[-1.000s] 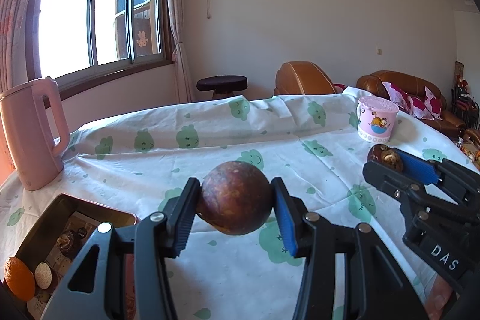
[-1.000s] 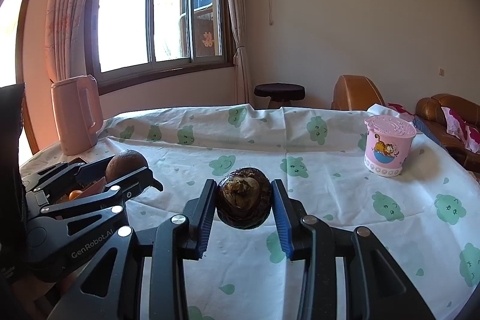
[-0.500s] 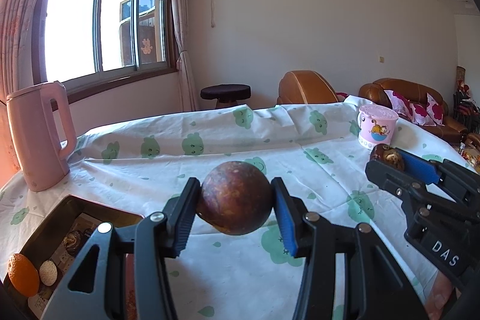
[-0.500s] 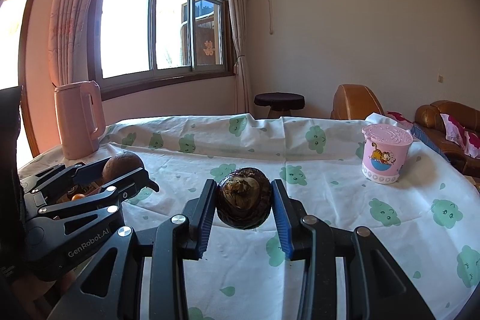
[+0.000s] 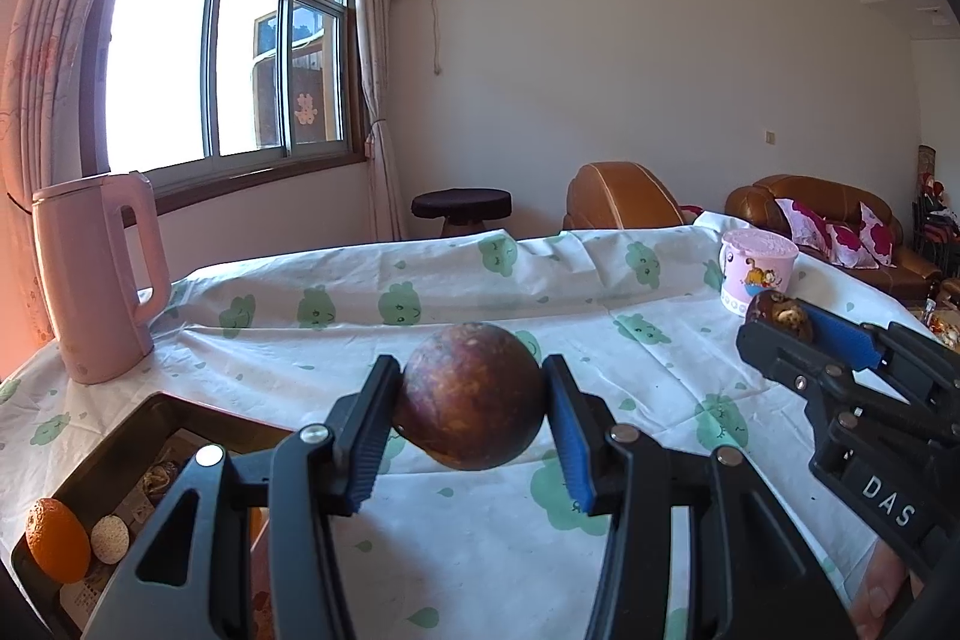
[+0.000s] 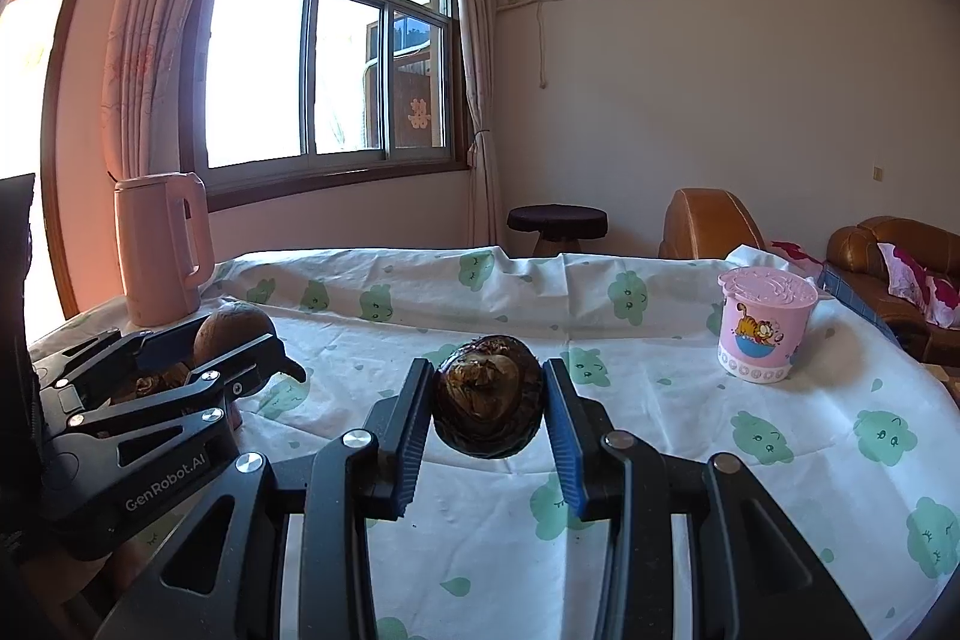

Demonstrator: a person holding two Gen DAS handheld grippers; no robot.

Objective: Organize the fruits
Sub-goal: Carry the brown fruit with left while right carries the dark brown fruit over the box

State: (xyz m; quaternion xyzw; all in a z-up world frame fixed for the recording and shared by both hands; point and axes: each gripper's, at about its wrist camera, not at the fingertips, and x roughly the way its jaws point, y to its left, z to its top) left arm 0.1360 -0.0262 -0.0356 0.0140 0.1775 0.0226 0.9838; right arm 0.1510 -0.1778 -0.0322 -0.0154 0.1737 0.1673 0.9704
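A white tablecloth (image 5: 456,550) is showing green cloud-like faces. A pale pink kettle (image 5: 96,274) is standing at left. A pink cup (image 6: 765,325) is showing an orange cartoon cat. A mottled reddish-brown fruit (image 5: 471,396) is sitting between blue pads (image 5: 567,436). An orange fruit (image 5: 57,541) is glowing at lower left.

My left gripper (image 5: 474,394) and right gripper (image 6: 487,403) both hover level, side by side, each clamped on a fruit.

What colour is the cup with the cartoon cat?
Pink cup, with an orange cat print; clearest in the right wrist view.
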